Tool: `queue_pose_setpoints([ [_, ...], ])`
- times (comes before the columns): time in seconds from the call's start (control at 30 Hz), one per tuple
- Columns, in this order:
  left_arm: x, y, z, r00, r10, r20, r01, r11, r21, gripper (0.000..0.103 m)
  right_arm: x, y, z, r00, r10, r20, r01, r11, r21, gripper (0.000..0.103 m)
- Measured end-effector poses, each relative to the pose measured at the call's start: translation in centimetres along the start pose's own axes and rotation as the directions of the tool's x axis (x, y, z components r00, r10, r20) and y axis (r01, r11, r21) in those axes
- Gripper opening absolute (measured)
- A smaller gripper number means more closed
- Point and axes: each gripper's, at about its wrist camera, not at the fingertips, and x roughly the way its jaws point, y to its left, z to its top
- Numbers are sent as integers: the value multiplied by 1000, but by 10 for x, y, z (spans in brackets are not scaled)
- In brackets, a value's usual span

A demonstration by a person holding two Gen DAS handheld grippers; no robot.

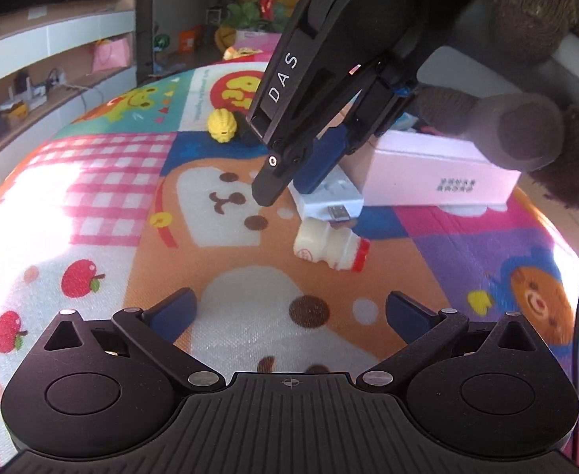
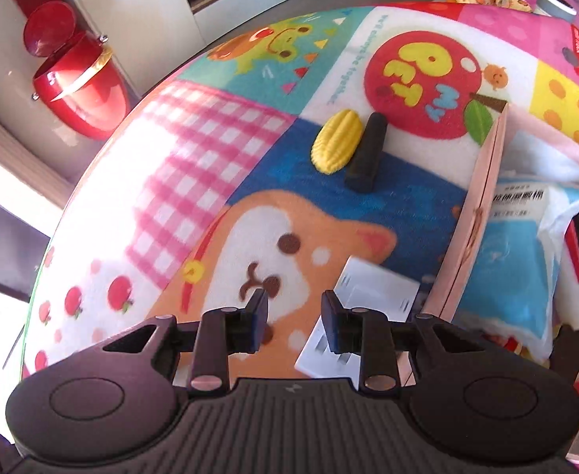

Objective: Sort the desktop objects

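Right gripper (image 1: 321,166) hovered part-open over white rectangular plastic adapter (image 1: 329,199), which lay flat beside pink cardboard box (image 1: 439,173), long axis diagonal, USB end toward small white bottle (image 1: 330,249); left gripper (image 1: 289,312) wide open, empty

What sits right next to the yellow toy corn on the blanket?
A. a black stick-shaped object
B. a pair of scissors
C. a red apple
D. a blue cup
A: in the right wrist view the yellow toy corn lies beside a black stick-shaped object.
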Motion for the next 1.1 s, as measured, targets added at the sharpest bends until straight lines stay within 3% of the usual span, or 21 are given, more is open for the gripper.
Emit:
queue_pose_setpoints([
  [0.17,-10,-4,-12,1000,-8,-23,9,998,63,103,-17,3,-44,999,39,-13,-39,999,1,28],
  [0.27,-11,2,-12,1000,-16,-13,16,999,29,103,-36,0,-72,994,-13,107,14,1000,-16,28],
  [0.33,-10,2,-12,1000,-7,-7,7,1000,24,103,-47,3,-85,974,-78,212,90,995,-48,33],
  [0.47,-7,-6,-13,999,31,-6,-31,998,60,103,-53,-4,-91,941,-99,322,87,995,52,40],
  [0.57,-7,-5,-13,999,34,-4,-34,998,51,103,-51,11,-63,923,-116,368,130,991,-13,40],
  [0.7,-6,-3,-14,1000,30,0,-30,999,42,103,-25,-2,21,940,-113,322,89,992,88,41],
  [0.73,-6,-2,-14,1000,26,3,-26,999,35,103,-15,-11,42,945,-122,303,84,987,134,48],
  [0.77,-7,0,-14,1000,20,6,-20,999,26,103,-3,-21,62,950,-134,282,86,980,177,62],
  [0.83,-8,2,-14,1000,12,12,-12,1000,17,103,16,-33,91,948,-181,262,121,966,229,72],
  [0.93,-8,1,-15,1000,14,15,-14,1000,14,103,44,-34,115,951,-222,216,185,966,179,86],
  [1.03,-8,1,-15,1000,12,15,-12,1000,14,103,64,-33,115,959,-247,140,223,960,166,82],
  [1.1,-9,2,-14,1000,11,16,-11,1000,11,103,69,-39,108,975,-197,101,175,966,192,54],
])
